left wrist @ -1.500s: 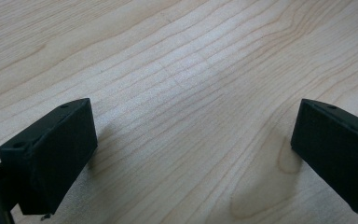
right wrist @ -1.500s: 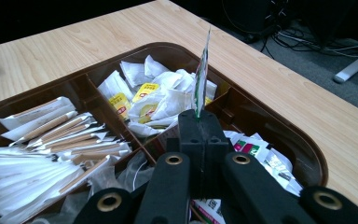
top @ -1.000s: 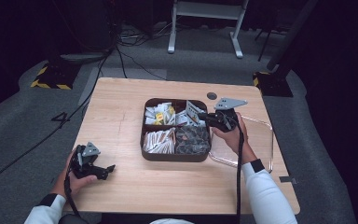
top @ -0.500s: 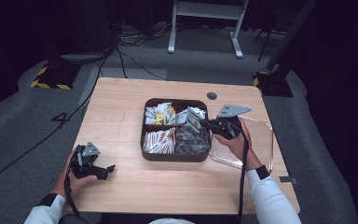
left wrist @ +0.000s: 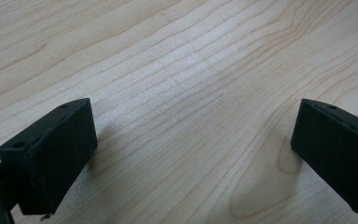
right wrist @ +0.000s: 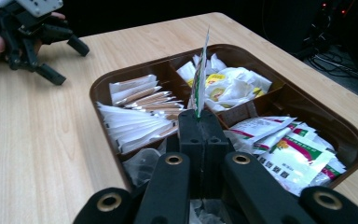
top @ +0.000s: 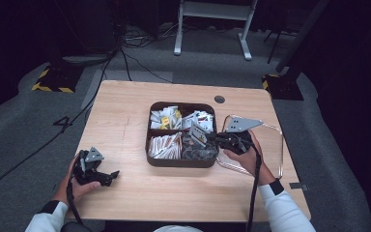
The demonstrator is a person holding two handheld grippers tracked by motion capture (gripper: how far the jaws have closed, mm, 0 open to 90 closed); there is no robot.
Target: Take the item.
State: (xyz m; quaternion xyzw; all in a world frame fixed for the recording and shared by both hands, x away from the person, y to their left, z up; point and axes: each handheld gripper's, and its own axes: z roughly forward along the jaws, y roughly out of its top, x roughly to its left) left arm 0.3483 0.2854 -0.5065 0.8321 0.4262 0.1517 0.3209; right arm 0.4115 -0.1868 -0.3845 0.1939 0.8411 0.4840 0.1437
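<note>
A brown tray [top: 181, 163] with four compartments of sachets stands mid-table. My right gripper [top: 211, 137] hovers over its right side, shut on a white sachet with green and red print [top: 196, 130]. In the right gripper view the sachet [right wrist: 199, 79] stands edge-on, pinched between the closed black jaws of the right gripper [right wrist: 198, 116], above the tray [right wrist: 354, 140]. My left gripper [top: 108, 177] rests at the front left of the table, apart from the tray. Seen in its own view, the left gripper [left wrist: 191, 154] has its jaws wide over bare wood, and the right gripper view has it [right wrist: 51, 46] farther off.
A clear plastic tray [top: 276, 145] lies just right of the brown one, under the right hand. A dark round hole [top: 219, 99] marks the tabletop behind the tray. Cables and a metal stand sit on the floor beyond the table.
The right gripper has drawn back toward the person over the tray's right side, carrying the sachet. The left gripper has stayed put.
</note>
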